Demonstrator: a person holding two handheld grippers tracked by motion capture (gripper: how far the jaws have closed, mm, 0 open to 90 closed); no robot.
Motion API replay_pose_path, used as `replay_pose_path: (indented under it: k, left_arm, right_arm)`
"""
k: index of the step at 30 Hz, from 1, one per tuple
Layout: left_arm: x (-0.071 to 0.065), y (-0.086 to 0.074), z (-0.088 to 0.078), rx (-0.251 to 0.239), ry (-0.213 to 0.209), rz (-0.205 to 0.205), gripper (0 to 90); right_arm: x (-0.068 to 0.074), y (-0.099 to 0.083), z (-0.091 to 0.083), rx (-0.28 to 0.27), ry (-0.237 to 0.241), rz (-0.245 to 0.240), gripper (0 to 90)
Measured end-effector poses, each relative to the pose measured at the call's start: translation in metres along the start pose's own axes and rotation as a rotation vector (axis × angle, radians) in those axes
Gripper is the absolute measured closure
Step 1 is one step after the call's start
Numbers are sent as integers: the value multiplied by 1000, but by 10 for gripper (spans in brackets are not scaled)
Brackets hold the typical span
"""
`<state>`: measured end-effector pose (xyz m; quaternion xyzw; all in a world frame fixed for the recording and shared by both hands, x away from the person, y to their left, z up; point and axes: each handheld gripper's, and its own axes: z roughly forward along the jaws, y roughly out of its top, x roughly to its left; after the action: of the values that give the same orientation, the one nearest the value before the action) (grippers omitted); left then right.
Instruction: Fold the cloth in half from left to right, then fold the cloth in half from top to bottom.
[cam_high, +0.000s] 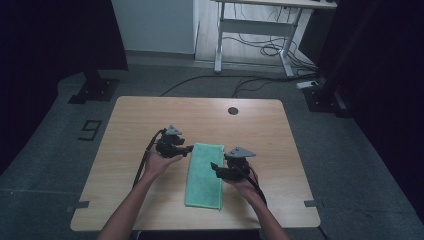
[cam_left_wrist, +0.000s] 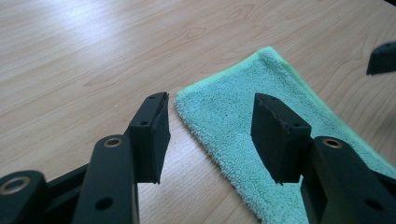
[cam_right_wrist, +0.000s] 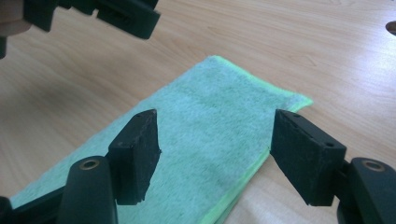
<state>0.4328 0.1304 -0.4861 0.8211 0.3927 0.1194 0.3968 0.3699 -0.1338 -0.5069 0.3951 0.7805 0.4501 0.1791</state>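
The green towel (cam_high: 204, 176) is seen folded into a narrow strip on the worktop (cam_high: 125, 130), flanked by the left claw (cam_high: 189, 148) and right claw (cam_high: 214, 167), both spread wide and empty, so another fold may be left.

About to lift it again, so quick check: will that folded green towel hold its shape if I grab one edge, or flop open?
The green towel looks like soft terry folded in layers, visible at its edge in the right gripper view, so it will probably droop and the layers may separate. It seems light. Pushed across the wooden table, it would likely bunch up rather than slide.
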Motion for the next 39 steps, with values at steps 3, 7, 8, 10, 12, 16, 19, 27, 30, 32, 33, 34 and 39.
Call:
replay_pose_path:
  k: [3,7,8,10,12,16,19,27,30,32,33,34,39]
  left_arm:
    - [1,-1,0,-3,-1,-3,469]
    - [3,-2,1,-11,-6,-13,457]
    - [4,-2,1,-12,-7,-13,454]
    - [5,-2,2,-12,-11,-17,453]
    - [5,-2,3,-12,-14,-22,450]
    - [7,-3,7,-13,-20,-33,446]
    - [9,-4,11,-9,-21,-48,441]
    - [11,-4,21,5,-34,-68,448]
    - [9,-3,25,16,-36,-62,448]
    - [9,-2,28,20,-33,-62,450]
    - [9,-2,30,23,-28,-60,452]
    - [10,-2,31,28,-24,-57,454]
    - [14,-4,38,33,-12,-75,460]
  right_arm:
    - [-6,4,4,-4,-5,7,329]
    - [-14,9,11,2,-10,14,329]
    - [-17,10,14,5,-9,19,329]
    - [-21,11,18,11,-13,25,331]
    - [-26,11,21,6,-10,34,337]
    - [-34,8,30,31,-21,45,337]
    - [-38,8,34,41,-28,45,337]
    - [-43,13,45,43,-24,39,337]
    - [-45,13,51,56,-32,52,339]
    - [-48,14,54,57,-38,56,340]
    - [-48,14,55,60,-37,58,340]
    - [-50,14,56,61,-43,55,340]
    - [-54,15,60,65,-51,64,344]
